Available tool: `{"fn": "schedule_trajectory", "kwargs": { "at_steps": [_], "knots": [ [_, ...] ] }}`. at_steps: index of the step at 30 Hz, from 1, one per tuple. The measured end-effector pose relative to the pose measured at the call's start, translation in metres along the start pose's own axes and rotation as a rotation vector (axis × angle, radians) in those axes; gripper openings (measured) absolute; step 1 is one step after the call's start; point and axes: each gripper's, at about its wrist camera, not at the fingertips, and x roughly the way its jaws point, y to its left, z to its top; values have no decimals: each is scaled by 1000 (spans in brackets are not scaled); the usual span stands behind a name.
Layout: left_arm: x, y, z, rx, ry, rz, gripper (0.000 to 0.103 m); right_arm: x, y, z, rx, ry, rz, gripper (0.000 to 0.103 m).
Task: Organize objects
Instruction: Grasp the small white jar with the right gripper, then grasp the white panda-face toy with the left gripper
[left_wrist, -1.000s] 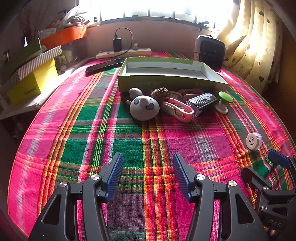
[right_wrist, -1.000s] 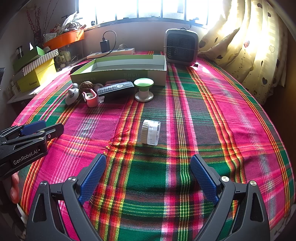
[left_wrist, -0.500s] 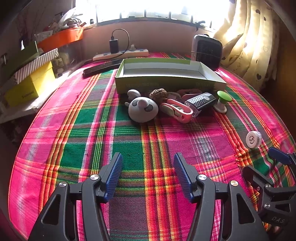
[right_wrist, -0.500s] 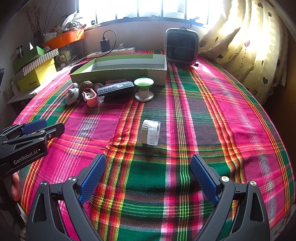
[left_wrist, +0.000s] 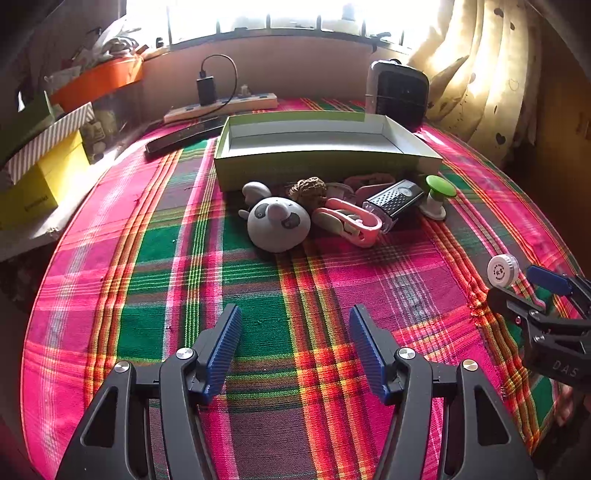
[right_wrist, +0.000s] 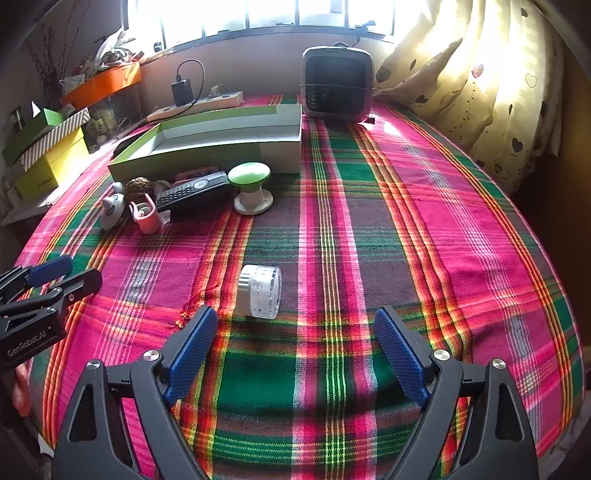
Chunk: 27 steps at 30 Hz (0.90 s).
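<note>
Home interior, lived-in room. Bright window (right_wrist: 258, 14) ran along back wall; cream curtain (right_wrist: 480, 85) with heart pattern hung at right. Tabletop wore pink, green and red plaid cloth (right_wrist: 406, 221). Power strip (left_wrist: 221, 107) with plugged-in charger lay below sill, small fan heater (right_wrist: 338, 85) near it. Stacked gift boxes (left_wrist: 40, 166) and orange tray (left_wrist: 96, 81) of clutter filled side ledge. Household odds lay beside open cardboard box (left_wrist: 317, 147).

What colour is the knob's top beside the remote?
Bright green top on a cream base, clearest in the right wrist view.
</note>
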Motion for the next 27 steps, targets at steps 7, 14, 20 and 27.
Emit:
{"fn": "schedule_trajectory", "kwargs": {
  "at_steps": [7,14,20,27],
  "knots": [
    [5,5,8,17,22,-17,59,2,2,5,-12,-3,9,65],
    [9,12,15,-11,28,-26,59,3,3,10,-18,-5,11,34],
    [12,18,19,-35,25,-52,59,5,7,12,-40,-5,21,20],
    [17,28,28,-70,31,-98,59,11,11,22,-55,6,48,20]
  ]
}}
